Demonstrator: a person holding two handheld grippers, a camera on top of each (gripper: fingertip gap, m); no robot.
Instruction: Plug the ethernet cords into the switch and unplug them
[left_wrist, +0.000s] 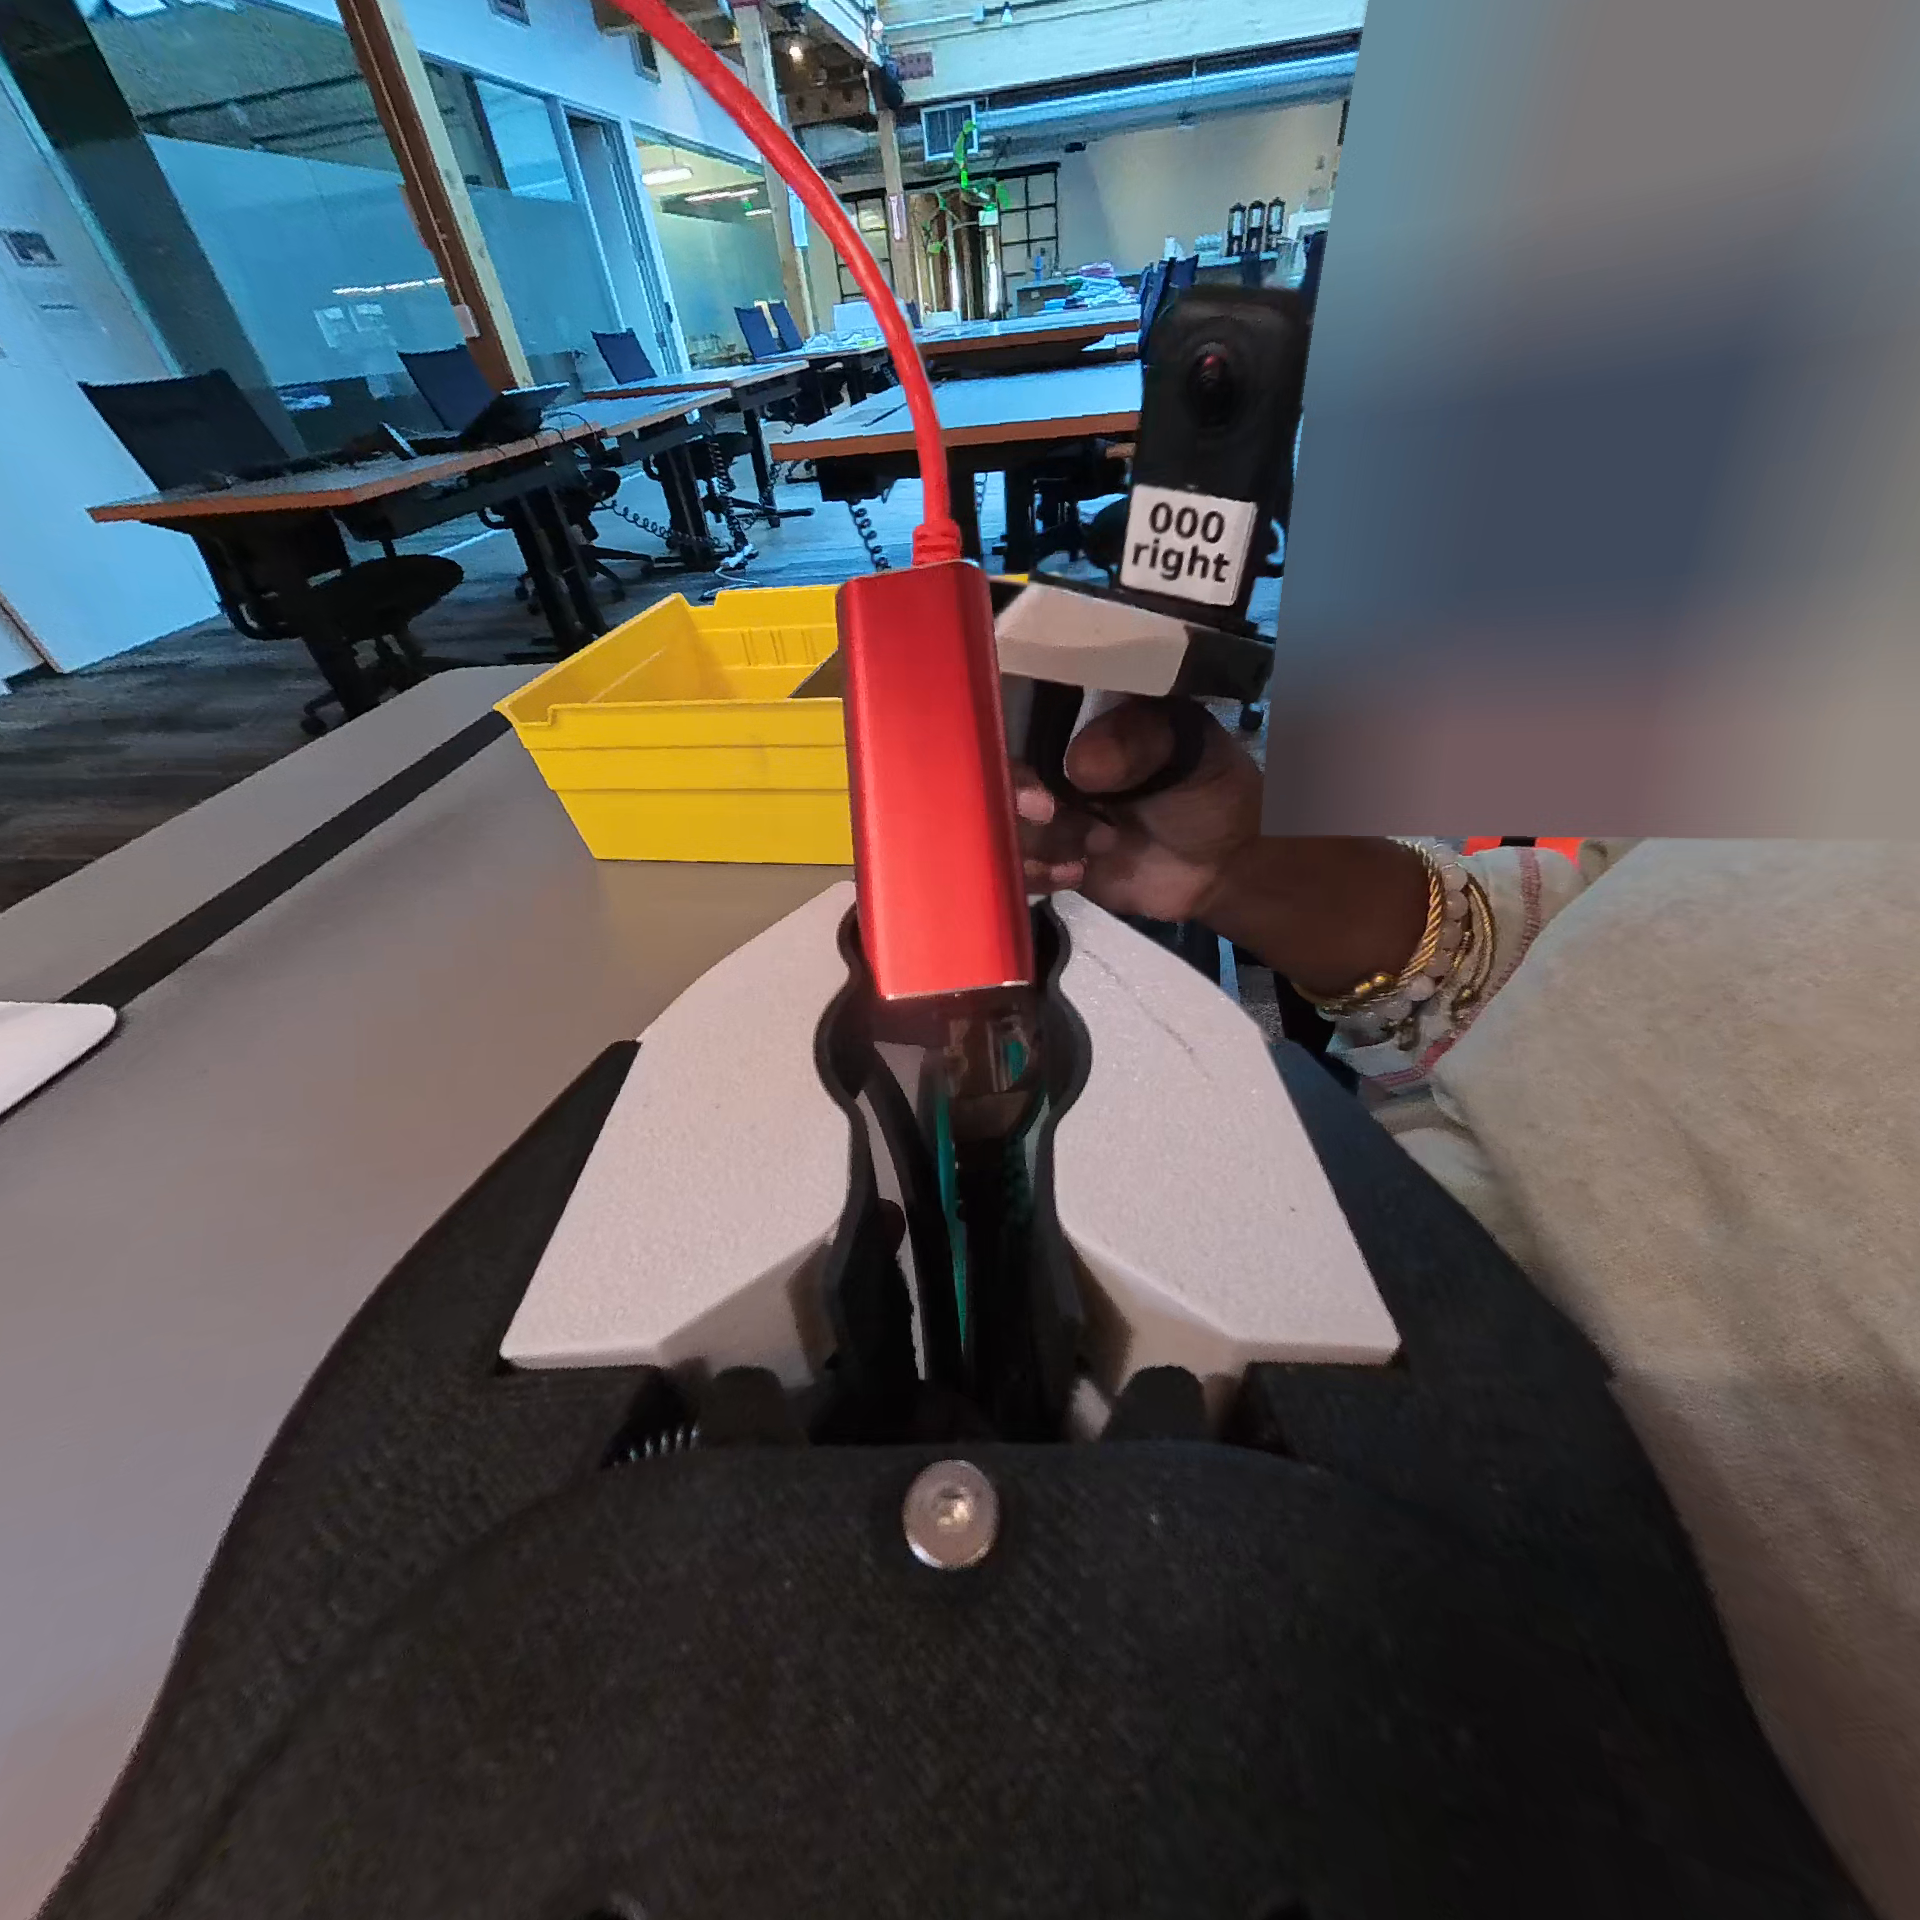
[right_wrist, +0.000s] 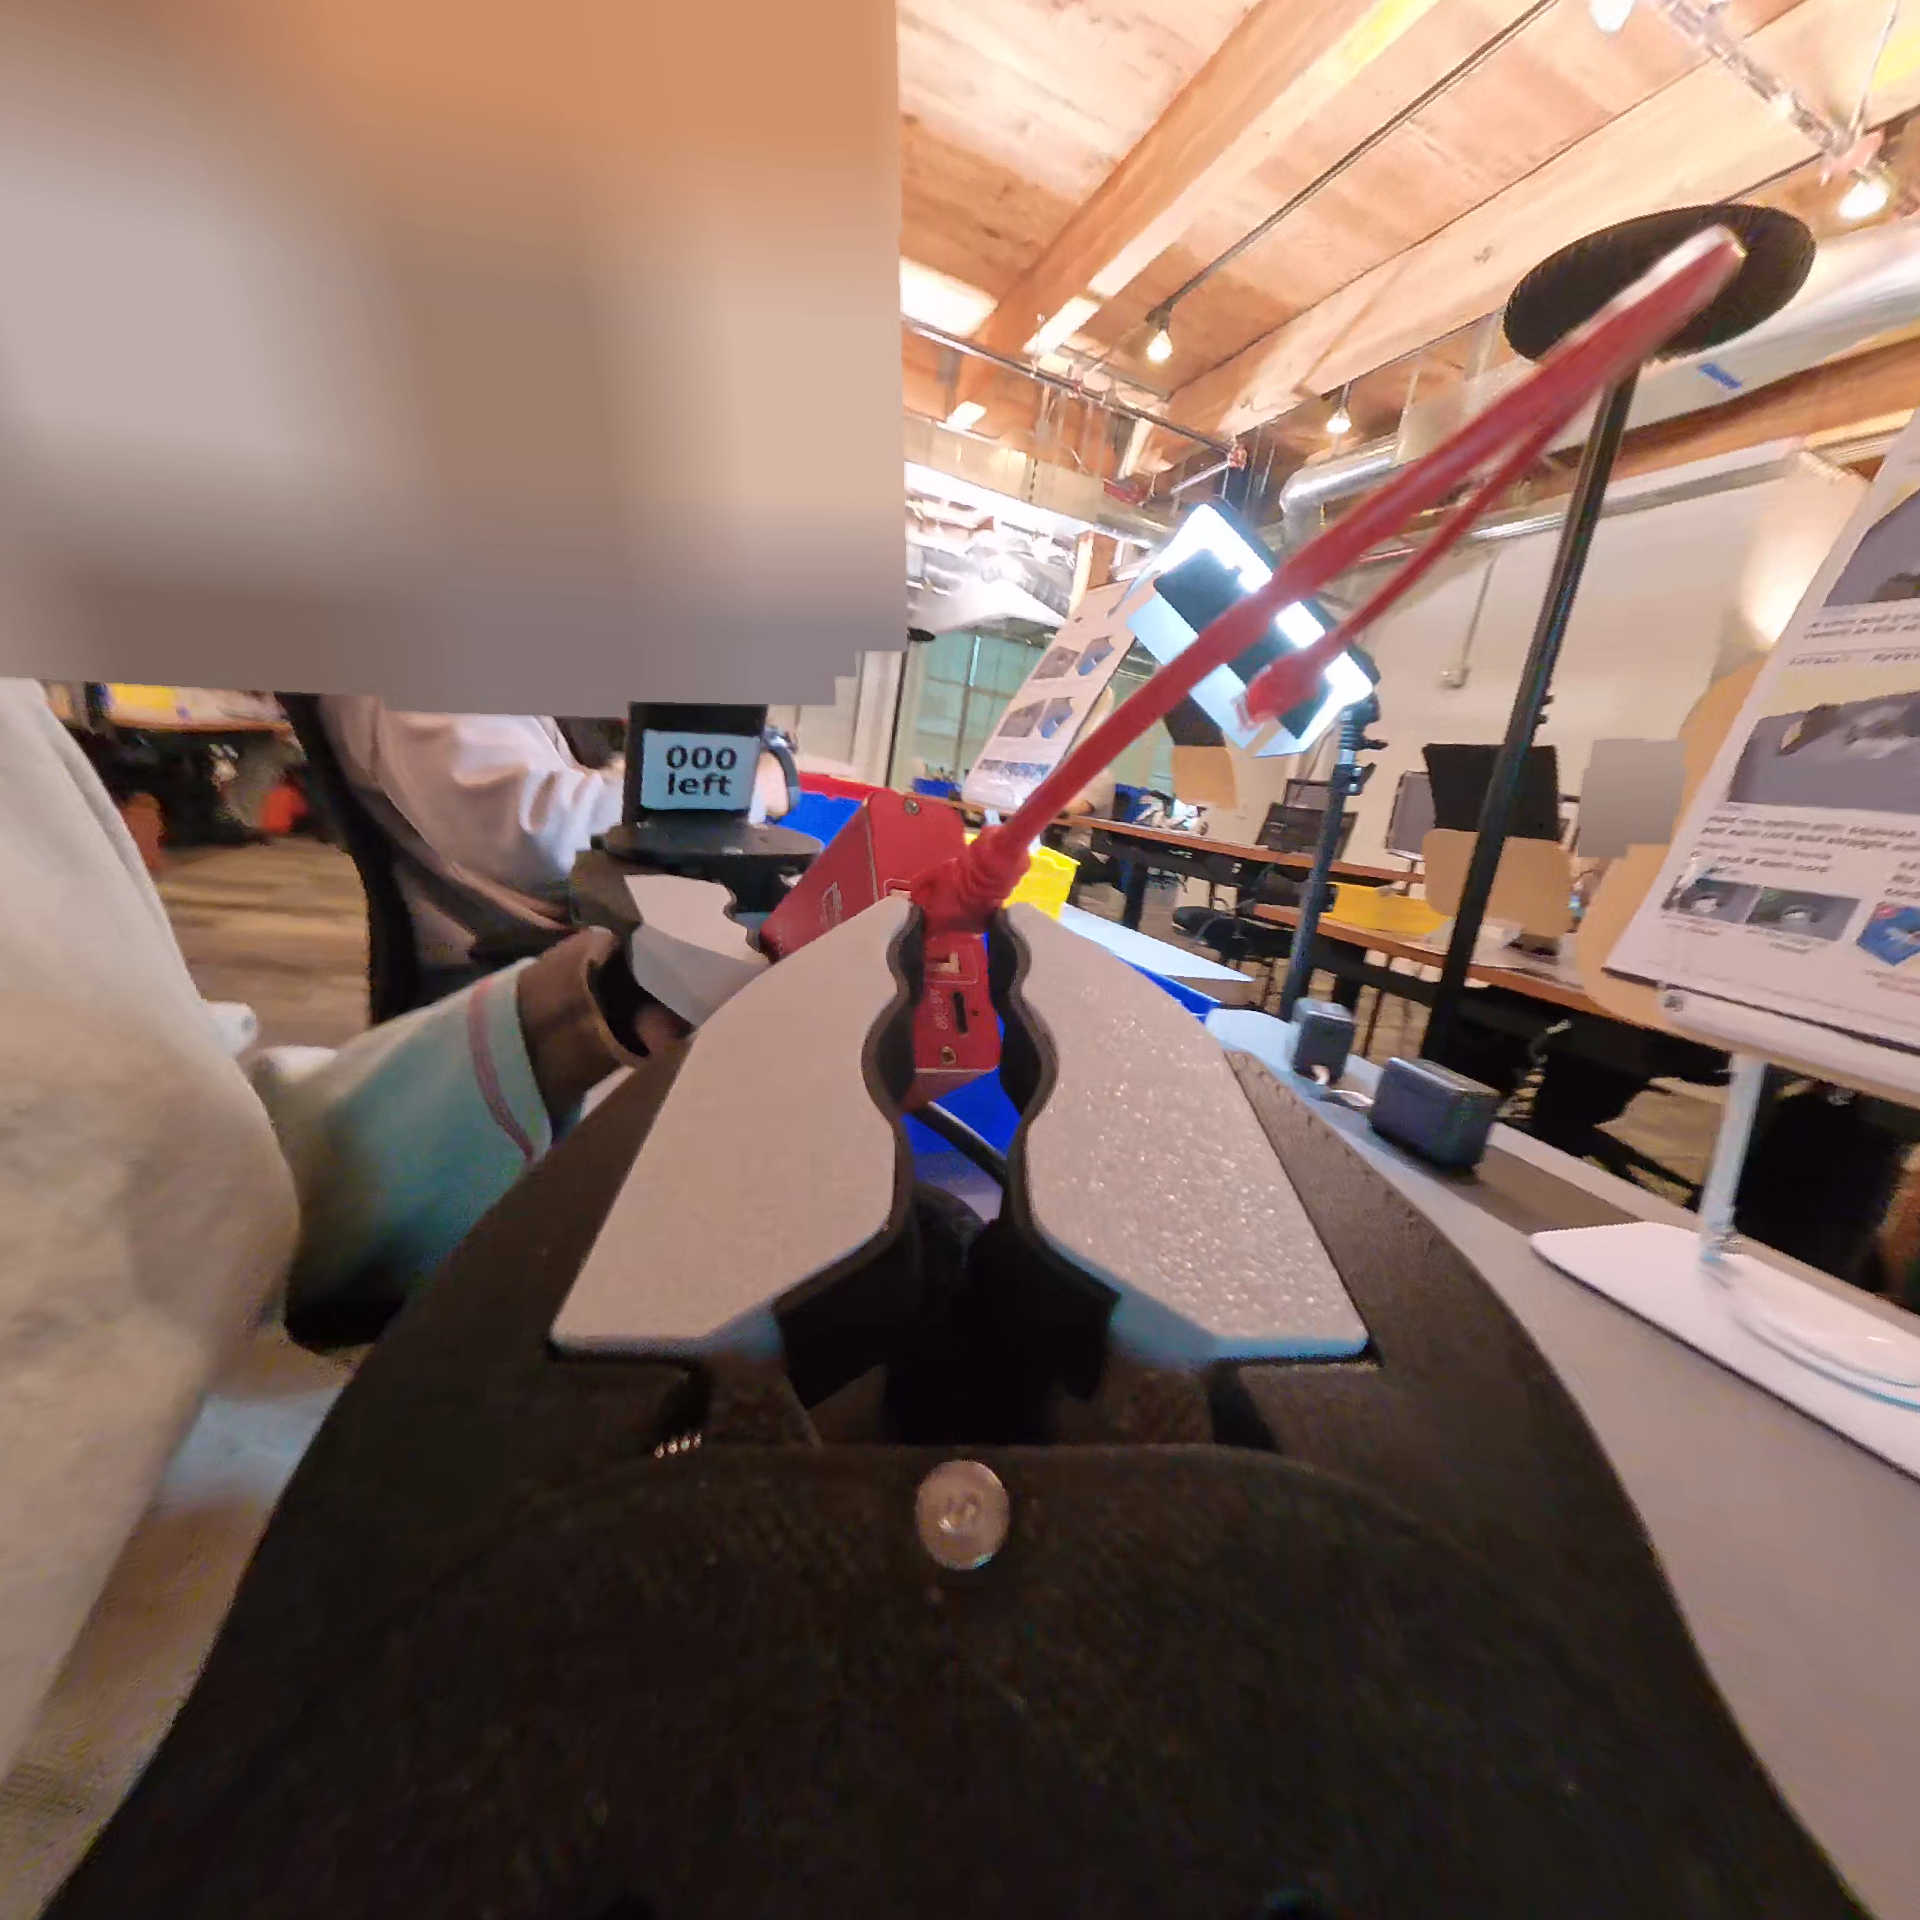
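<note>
My left gripper (left_wrist: 945, 920) is shut on the lower end of a red metal switch (left_wrist: 930, 779) and holds it upright above the grey table (left_wrist: 312, 1039). A red ethernet cord (left_wrist: 831, 208) is plugged into the switch's top end and arcs up out of view. In the right wrist view my right gripper (right_wrist: 954, 916) is shut on that cord's plug (right_wrist: 961, 883), right at the switch (right_wrist: 951, 1003). The cord loops high and its free plug (right_wrist: 1288, 681) hangs in the air. The right gripper's finger (left_wrist: 1091, 639) shows behind the switch.
A yellow bin (left_wrist: 675, 748) stands on the table behind the switch. A blue bin (right_wrist: 1174, 987), two small dark boxes (right_wrist: 1434, 1112), a black lamp pole (right_wrist: 1538, 675) and a white sign stand (right_wrist: 1766, 831) are to the right. The person's body is close on both sides. About 5 centimetres separates my left fingertips from my right.
</note>
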